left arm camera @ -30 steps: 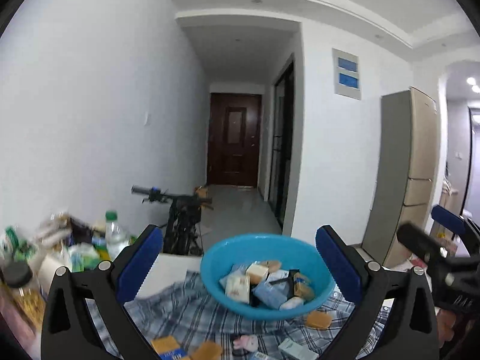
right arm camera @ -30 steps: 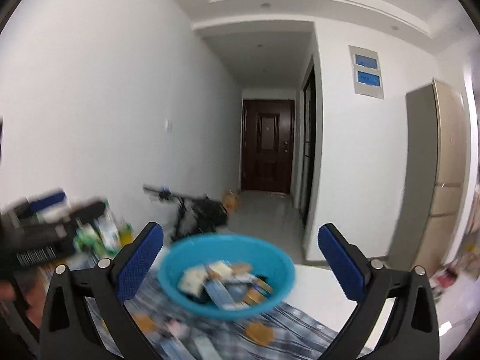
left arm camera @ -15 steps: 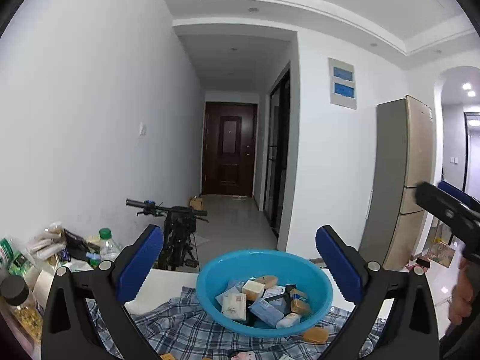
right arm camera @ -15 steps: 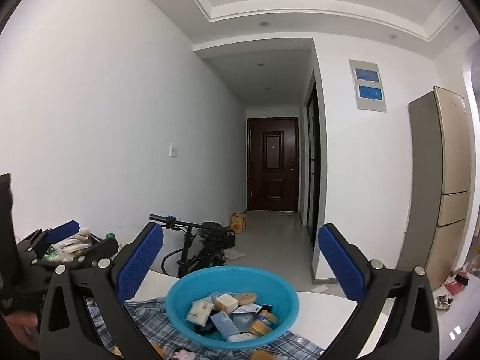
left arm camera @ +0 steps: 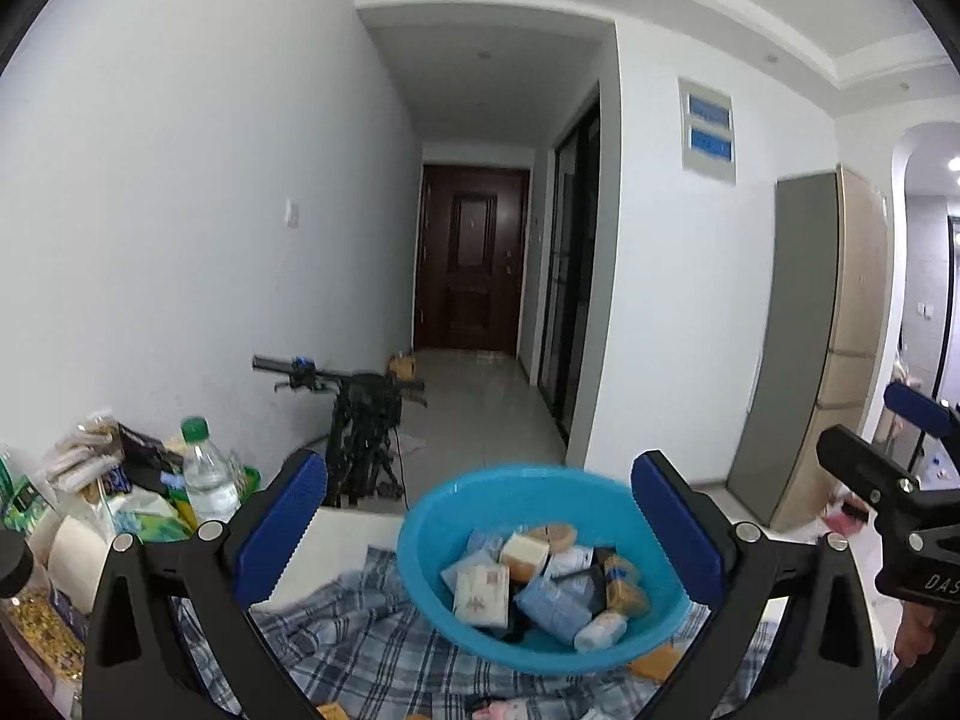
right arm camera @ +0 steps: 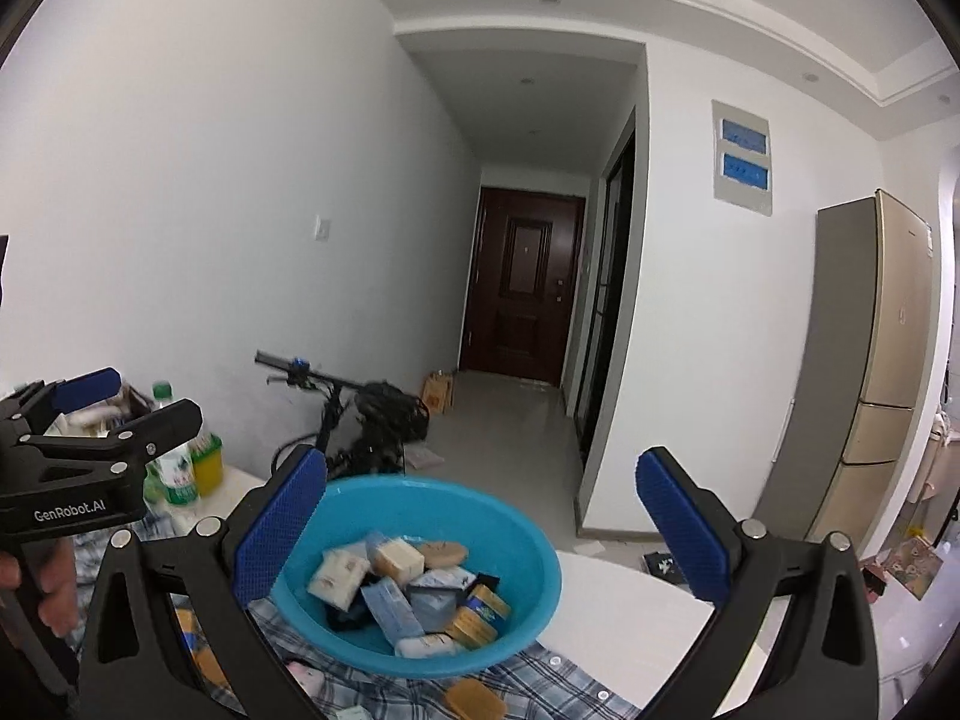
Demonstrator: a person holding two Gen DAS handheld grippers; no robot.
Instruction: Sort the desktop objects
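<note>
A blue plastic basin (left arm camera: 456,516) (right arm camera: 528,540) sits on a blue checked cloth (left arm camera: 360,648) (right arm camera: 540,690), holding several small packets and soap-like bars. More small packets, such as a tan one (right arm camera: 477,699), lie loose on the cloth in front of it. My left gripper (left arm camera: 474,516) is open, raised above the near side of the basin, nothing between its fingers. My right gripper (right arm camera: 480,522) is open too, with the basin seen low between its fingers. Each gripper shows at the edge of the other's view.
A white table (right arm camera: 648,618) carries the cloth. Bottles, snack bags and a jar (left arm camera: 18,570) crowd the left side, among them a green-capped bottle (left arm camera: 207,480). A bicycle (left arm camera: 360,420) stands behind the table, a fridge (right arm camera: 870,372) to the right. A hand (right arm camera: 54,588) holds the left gripper.
Both cameras tilted up and then partly back down, so the basin sits a little lower in view than half a second ago. Both grippers stayed open with nothing held.
</note>
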